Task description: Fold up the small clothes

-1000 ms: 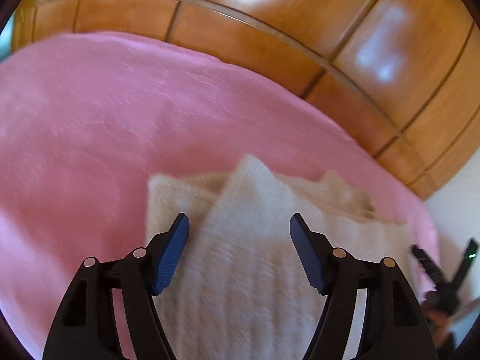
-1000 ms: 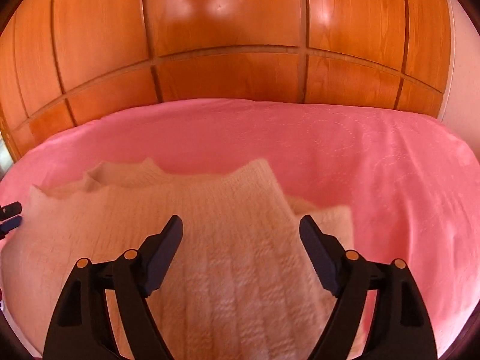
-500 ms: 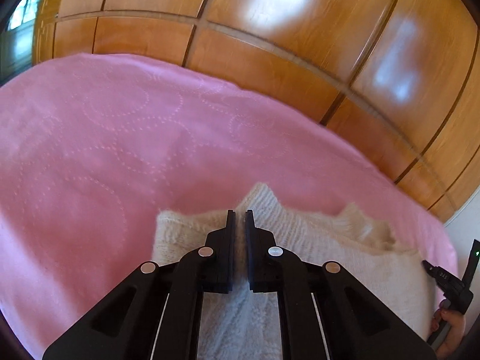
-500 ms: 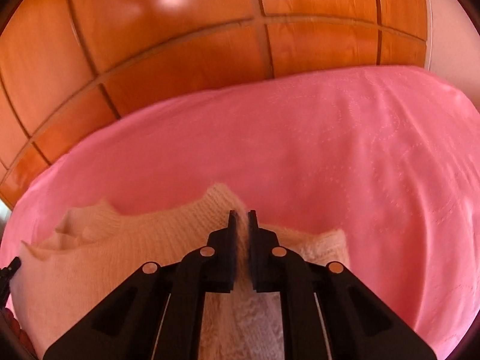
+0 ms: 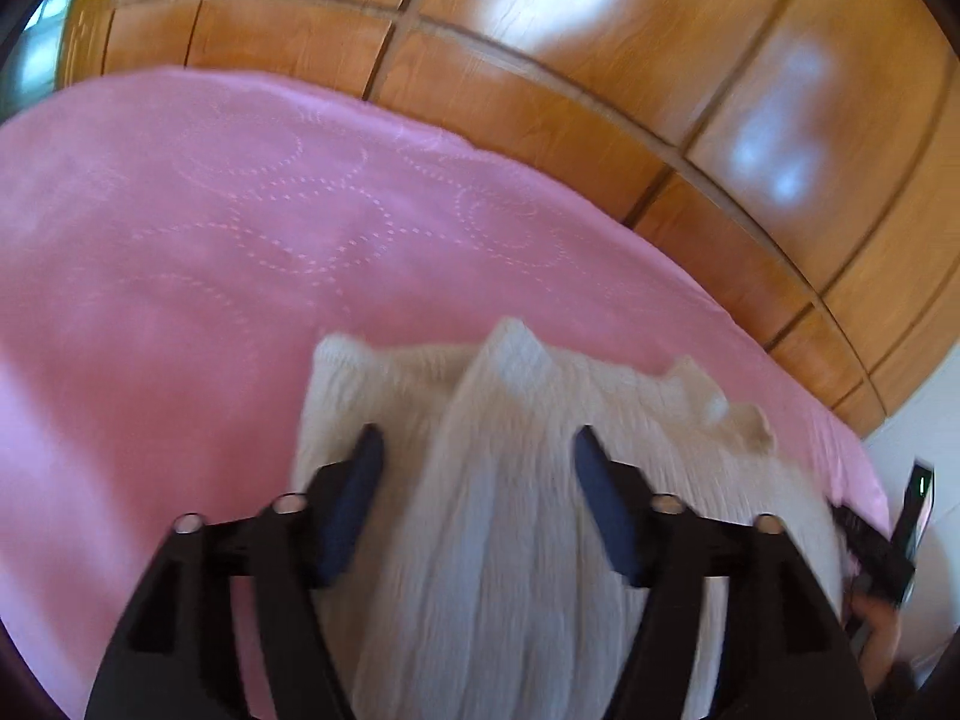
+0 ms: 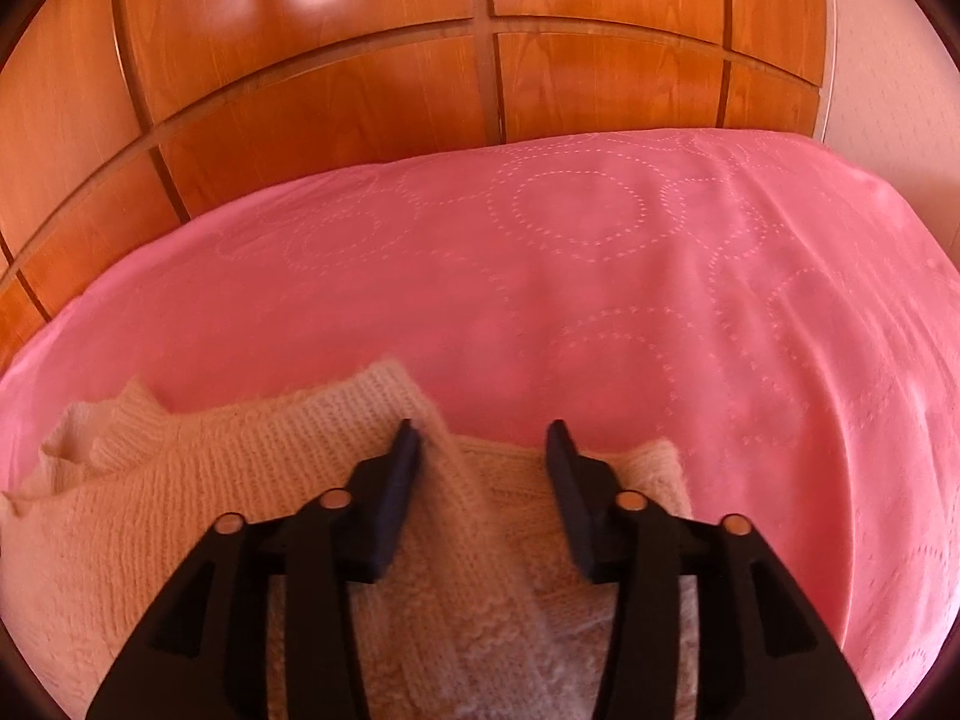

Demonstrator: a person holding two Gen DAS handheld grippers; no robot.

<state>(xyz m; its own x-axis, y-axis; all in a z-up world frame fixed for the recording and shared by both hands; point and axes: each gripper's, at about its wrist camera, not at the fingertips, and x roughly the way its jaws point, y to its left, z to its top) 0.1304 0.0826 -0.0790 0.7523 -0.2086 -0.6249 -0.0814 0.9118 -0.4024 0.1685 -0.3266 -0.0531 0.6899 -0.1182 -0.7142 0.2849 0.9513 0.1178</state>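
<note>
A cream knitted garment (image 5: 516, 372) lies folded on a pink bedspread (image 5: 240, 240), one layer forming a raised fold with a pointed corner. My left gripper (image 5: 478, 441) hovers over that fold, its jaws opening; the knit lies between the blue pads without being pressed. In the right wrist view the same garment (image 6: 240, 468) fills the lower left. My right gripper (image 6: 481, 429) is also opening, straddling the fold's edge, and the pads are clear of the wool. At the right edge of the left wrist view, the other gripper's black body (image 5: 888, 540) and part of a hand show.
The pink bedspread (image 6: 600, 300) with stitched dotted circles stretches far beyond the garment. Glossy wooden panels (image 5: 600, 60) rise directly behind the bed, also seen as wooden panels (image 6: 360, 60) in the right wrist view. A pale wall (image 6: 870, 60) stands at the right.
Both grippers stood open a second ago, shut over the knit fold half a second ago, and have now opened again. The fold lies back on the garment.
</note>
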